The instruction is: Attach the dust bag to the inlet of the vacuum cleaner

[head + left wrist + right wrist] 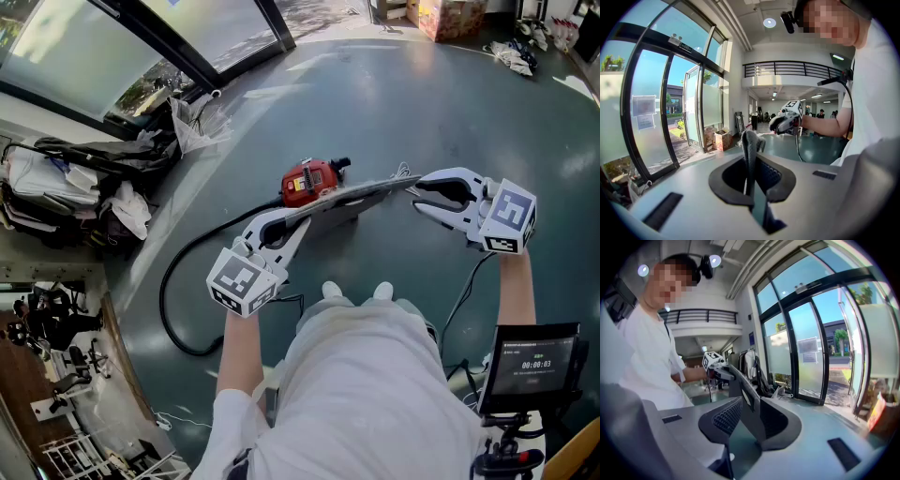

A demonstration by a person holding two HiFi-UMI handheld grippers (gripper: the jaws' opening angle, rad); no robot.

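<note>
1. Head view: holding the dust bag (347, 195) in the air, over the floor (394, 103), with the red vacuum cleaner (309, 181) lying just beyond.
2. Clenched on one end with the left gripper (298, 225); straddling the other end with the right gripper (420, 195), jaws apart.
3. Judged step: carrying the bag to the inlet. Next: close the right grip, lower, align the opening.

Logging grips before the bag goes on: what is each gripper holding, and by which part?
The left gripper pinches the grey dust bag by one end. The right gripper has its jaws apart around the other end, not clamped.
</note>
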